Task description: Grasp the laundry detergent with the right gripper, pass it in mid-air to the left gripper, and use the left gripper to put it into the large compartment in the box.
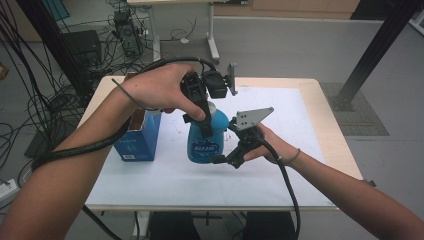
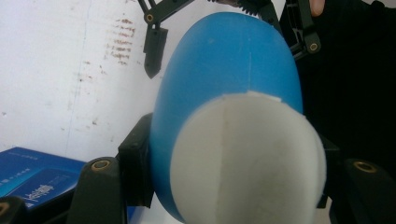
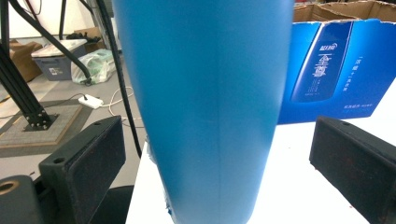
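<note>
From the high view, a blue bottle (image 1: 206, 140) stands upright near the middle of a counter (image 1: 320, 110) covered with white paper. Just to its left stands an open blue box (image 1: 137, 137). The left hand-held gripper (image 1: 206, 131) comes down from above, held in the person's left hand (image 1: 160, 90), and reaches over the top of the bottle. The right hand-held gripper (image 1: 220, 160) comes in level from the right, held in the right hand (image 1: 270, 145), with its tips at the bottle's lower right side.

In the left gripper view, looking down, the bottle's white cap (image 2: 247, 158) and rounded blue shoulder sit between this hand-held gripper's black jaws, which pinch the bottle near its top from both sides. Farther off, the other hand-held gripper's tips (image 2: 229, 42) stand spread on either side of the bottle's body. A corner of the blue box (image 2: 32, 177) shows at lower left.

In the right gripper view, the blue body of the bottle (image 3: 210, 107) rises between this hand-held gripper's two black pads (image 3: 88, 158), which are spread wide and stand clear of it on both sides. The blue box (image 3: 336, 70) stands behind on the right.
</note>
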Demonstrator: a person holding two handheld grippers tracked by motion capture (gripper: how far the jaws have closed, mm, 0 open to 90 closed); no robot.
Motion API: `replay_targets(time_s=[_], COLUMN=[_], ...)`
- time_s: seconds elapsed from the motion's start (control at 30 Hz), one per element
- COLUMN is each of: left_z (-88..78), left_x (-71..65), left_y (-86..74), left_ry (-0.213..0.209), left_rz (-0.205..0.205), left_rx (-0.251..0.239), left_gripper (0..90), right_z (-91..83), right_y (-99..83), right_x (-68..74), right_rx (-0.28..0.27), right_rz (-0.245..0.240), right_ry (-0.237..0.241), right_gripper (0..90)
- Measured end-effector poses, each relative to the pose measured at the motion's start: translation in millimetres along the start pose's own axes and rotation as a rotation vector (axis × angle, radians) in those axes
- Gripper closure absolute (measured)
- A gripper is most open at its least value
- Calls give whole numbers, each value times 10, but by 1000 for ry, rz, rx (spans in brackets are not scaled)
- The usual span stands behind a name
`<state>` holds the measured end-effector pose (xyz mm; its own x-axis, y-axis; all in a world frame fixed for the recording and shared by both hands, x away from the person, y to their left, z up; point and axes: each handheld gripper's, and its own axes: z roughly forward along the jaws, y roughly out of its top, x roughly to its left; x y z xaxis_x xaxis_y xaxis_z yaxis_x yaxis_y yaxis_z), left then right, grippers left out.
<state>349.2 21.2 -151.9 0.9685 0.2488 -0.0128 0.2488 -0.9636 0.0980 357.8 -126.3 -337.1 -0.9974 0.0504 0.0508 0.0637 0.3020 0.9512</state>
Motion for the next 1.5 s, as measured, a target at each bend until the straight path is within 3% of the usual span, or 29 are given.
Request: replay_targets(time_s=[0.5, 0.9, 1.23, 1.5], left_z=[-21, -29, -41, -66], left_x=[-4, 3, 9, 12], left_y=[-11, -20, -45, -90], left_ry=[8, 9, 6, 15], left_rz=[-2, -20, -23, -42], left_rx=[8, 3, -4, -11], left_gripper=[373, 373, 373, 373], right_z=[-62, -284, -549, -774], right_y=[4, -52, -208, -308], right_x=[15, -31, -97, -152], right_rx=[-3, 12, 61, 176], right_rz=[1, 1, 23, 58], right_ry=[0, -8, -45, -114], right_gripper=[36, 25, 26, 46])
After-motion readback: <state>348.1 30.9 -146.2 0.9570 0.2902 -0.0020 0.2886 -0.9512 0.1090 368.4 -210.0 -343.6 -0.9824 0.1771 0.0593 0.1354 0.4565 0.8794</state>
